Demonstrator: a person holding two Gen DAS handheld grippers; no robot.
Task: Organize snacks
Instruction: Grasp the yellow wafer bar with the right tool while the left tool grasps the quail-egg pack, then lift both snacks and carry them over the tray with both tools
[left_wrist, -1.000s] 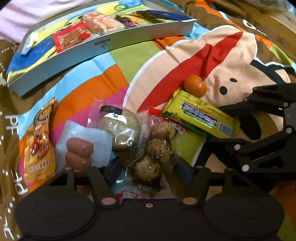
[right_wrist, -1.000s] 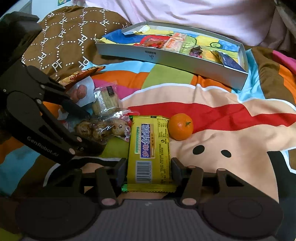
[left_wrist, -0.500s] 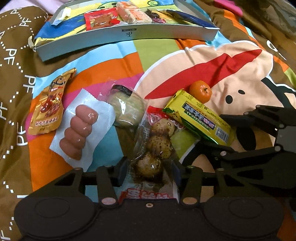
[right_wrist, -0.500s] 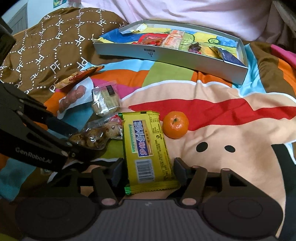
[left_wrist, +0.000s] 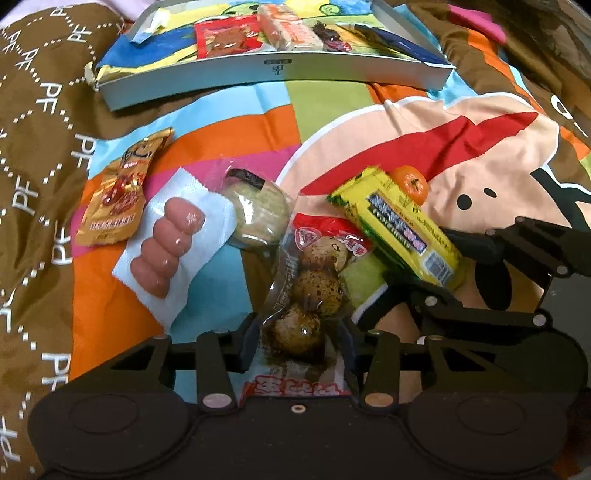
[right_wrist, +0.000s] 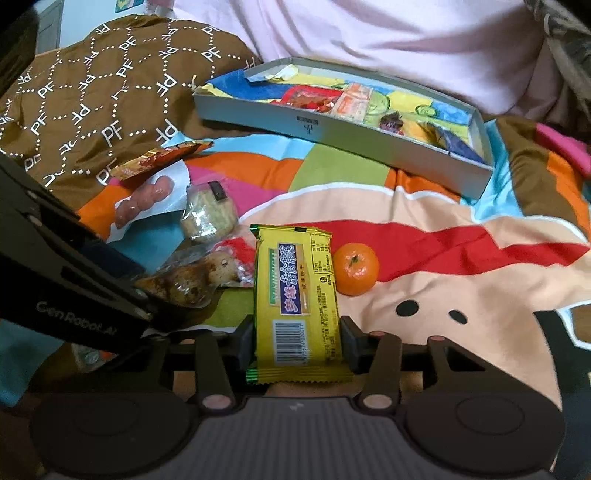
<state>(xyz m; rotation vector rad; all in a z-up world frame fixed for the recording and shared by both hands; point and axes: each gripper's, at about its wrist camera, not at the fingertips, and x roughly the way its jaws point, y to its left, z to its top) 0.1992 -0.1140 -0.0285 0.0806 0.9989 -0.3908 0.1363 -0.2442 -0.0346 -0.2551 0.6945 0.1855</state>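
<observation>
Left to right on the bed's cartoon-print quilt (right_wrist: 424, 266): we have a gold foil snack pouch (left_wrist: 118, 195) lying loose, then a clear white-backed pack of pink sausages (left_wrist: 168, 245) just beside it, then a clear-wrapped round pale-green pastry (left_wrist: 256, 212), all untouched. Next, our left gripper (left_wrist: 297, 343) has its jaws clenched on the near end of a clear plastic pack of speckled braised eggs (left_wrist: 314, 288); whether the pack is off the quilt we cannot tell. Right of that, the right gripper (right_wrist: 297, 341) is grasping a yellow rectangular biscuit packet (right_wrist: 299, 291) by its barcode end, jaws pressed on both long edges; in the left view the packet looks tilted up. A small orange mandarin (right_wrist: 356, 267) sits just beside the packet's far right edge, loose. Target looks like the shallow grey cardboard box (right_wrist: 332, 131) at the far side, well apart from the pile. It holds a red snack pack (left_wrist: 225, 40), an orange-and-white wrapped bar (left_wrist: 288, 31), a small dark wrapped item and a dark blue packet (right_wrist: 458, 146). Our estimate: about four items boxed, two in hand, four left on the quilt, so roughly midway. Next call: carry both held packs over the box's near wall and release inside.
</observation>
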